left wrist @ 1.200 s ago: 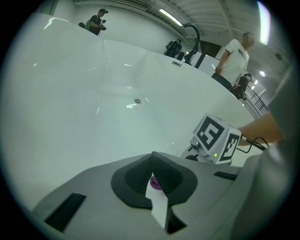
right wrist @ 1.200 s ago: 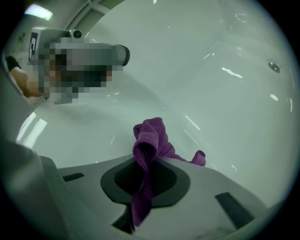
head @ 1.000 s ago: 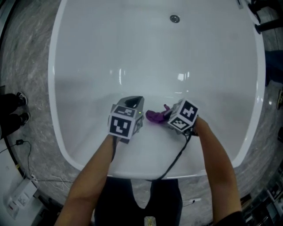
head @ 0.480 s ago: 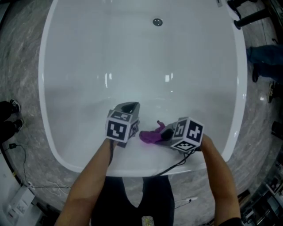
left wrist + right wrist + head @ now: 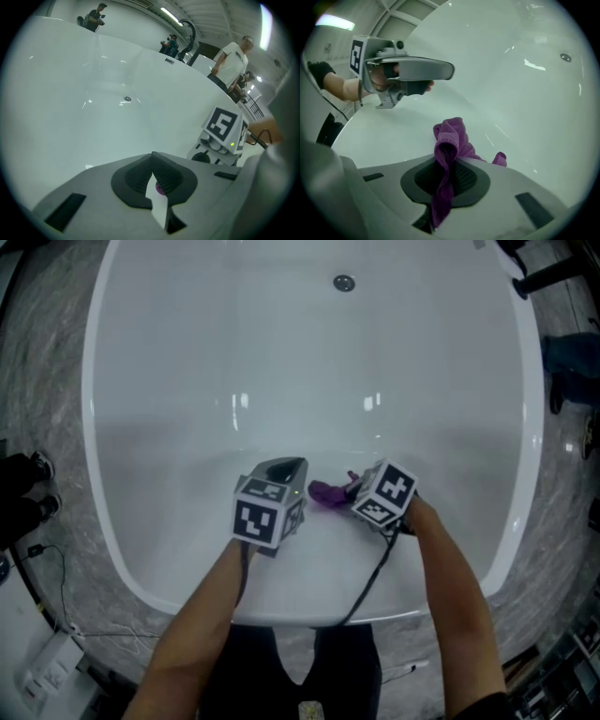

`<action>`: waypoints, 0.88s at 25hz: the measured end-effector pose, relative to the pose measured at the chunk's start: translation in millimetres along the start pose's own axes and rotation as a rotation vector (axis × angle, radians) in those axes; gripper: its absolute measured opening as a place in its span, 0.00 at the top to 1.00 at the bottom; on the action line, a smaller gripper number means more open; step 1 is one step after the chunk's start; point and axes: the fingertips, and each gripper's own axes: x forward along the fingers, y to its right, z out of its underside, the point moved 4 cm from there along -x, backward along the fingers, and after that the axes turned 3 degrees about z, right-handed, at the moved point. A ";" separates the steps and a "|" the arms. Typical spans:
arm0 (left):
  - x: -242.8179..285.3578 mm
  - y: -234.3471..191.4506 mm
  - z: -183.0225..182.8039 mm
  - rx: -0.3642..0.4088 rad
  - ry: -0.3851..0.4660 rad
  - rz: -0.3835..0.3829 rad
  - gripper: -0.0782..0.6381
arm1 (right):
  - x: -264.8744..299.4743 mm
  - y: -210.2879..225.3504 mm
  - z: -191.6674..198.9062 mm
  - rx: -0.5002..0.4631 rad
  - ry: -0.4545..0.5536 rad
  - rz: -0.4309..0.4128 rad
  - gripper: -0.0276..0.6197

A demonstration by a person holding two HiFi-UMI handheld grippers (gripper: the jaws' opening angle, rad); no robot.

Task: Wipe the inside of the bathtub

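The white bathtub (image 5: 169, 381) fills the head view, its drain (image 5: 344, 282) at the far end. A purple cloth (image 5: 328, 491) lies against the near inner wall. My right gripper (image 5: 349, 488) is shut on the cloth, which bunches up between the jaws (image 5: 449, 140) and hangs down through them. My left gripper (image 5: 291, 468) hovers just left of the cloth, shut with nothing held. In the left gripper view its jaw tips meet (image 5: 153, 157) and the right gripper's marker cube (image 5: 225, 126) shows to the right. The left gripper (image 5: 412, 70) also appears in the right gripper view.
Grey marbled floor (image 5: 47, 362) surrounds the tub. A cable (image 5: 375, 568) trails from the right gripper over the near rim. Dark shoes (image 5: 23, 488) stand at the left. Several people (image 5: 232, 61) and a black faucet (image 5: 187, 30) are beyond the far rim.
The right gripper dragged the purple cloth toward me along the near wall, then back away. The left gripper stayed shut beside it, hardly moving.
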 end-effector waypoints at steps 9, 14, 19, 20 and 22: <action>-1.7 -10.1 2.2 0.003 -0.011 -0.003 0.88 | 35.0 56.1 -2.2 0.007 -0.018 0.217 0.91; -9.3 -5.1 -2.9 0.014 -0.006 0.008 0.88 | 12.6 37.9 4.9 0.035 -0.047 0.149 0.91; -17.5 10.9 -6.1 0.020 0.002 0.027 0.88 | -22.6 -1.0 23.8 0.059 -0.051 0.066 0.91; -20.8 14.9 -6.9 0.022 0.003 0.030 0.88 | -29.4 -10.2 27.1 0.065 -0.049 0.055 0.91; -28.8 23.7 -9.1 0.027 0.005 0.035 0.88 | -42.4 -28.4 33.8 0.081 -0.047 0.032 0.91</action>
